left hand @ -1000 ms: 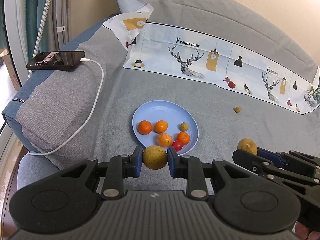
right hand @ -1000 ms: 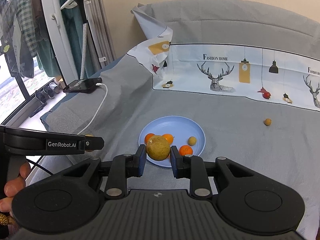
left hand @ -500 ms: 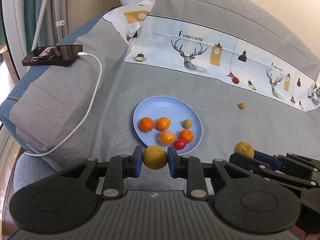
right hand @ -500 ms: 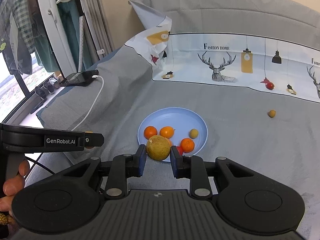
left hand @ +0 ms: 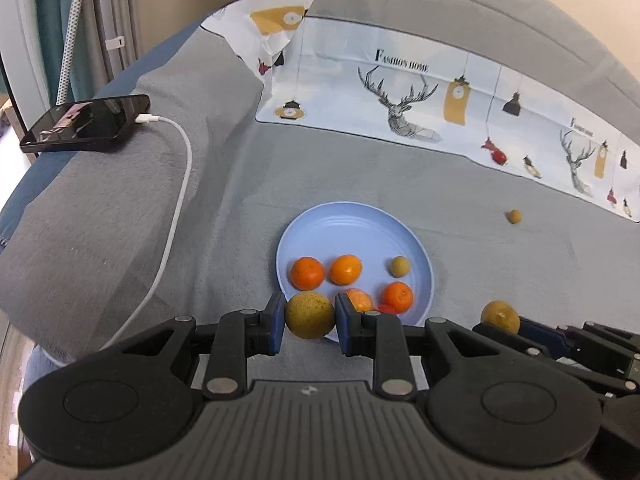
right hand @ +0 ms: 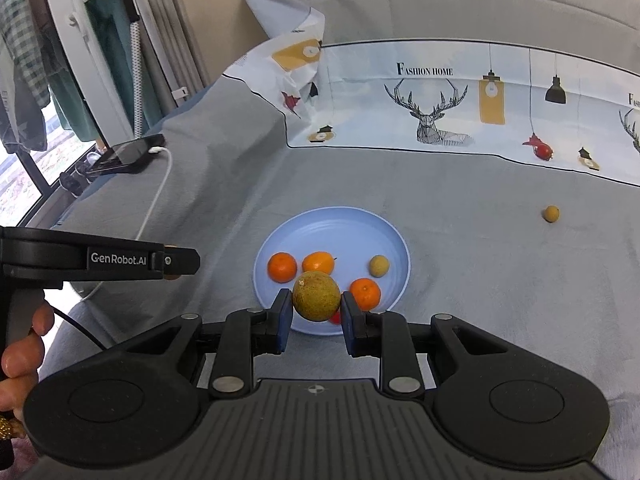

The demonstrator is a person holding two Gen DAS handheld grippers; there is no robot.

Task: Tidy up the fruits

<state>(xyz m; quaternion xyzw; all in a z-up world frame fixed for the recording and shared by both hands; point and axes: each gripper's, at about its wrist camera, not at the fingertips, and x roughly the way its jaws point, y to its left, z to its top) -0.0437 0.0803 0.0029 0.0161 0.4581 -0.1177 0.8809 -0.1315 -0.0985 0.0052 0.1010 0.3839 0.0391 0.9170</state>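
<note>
A yellow-green fruit (left hand: 309, 314) sits clamped between the blue pads of the left gripper (left hand: 309, 322), held above the near rim of the blue plate (left hand: 348, 224). A second yellow-green fruit (right hand: 316, 296), speckled with brown, is gripped the same way by the right gripper (right hand: 316, 316), also over the plate's near edge.

On the plate lie four oranges (right hand: 282, 267), a small tan fruit (right hand: 378, 265) toward the right side, and a small red fruit (left hand: 387, 309) at the near edge, partly hidden behind the gripper fingers. Another small tan fruit (right hand: 550, 213) lies alone on the grey bedspread (right hand: 460, 208), well apart from the plate to its right.

In the left wrist view the right gripper shows at the lower right with its fruit at the tip; in the right wrist view the left gripper comes in from the left, with a hand (right hand: 24, 344) on its grip.

Further back, a printed cloth (right hand: 440, 100) with deer and lamps stretches across the bed. On the raised left edge rests a black phone (left hand: 86, 122) with a white cable (left hand: 176, 200) plugged in.
</note>
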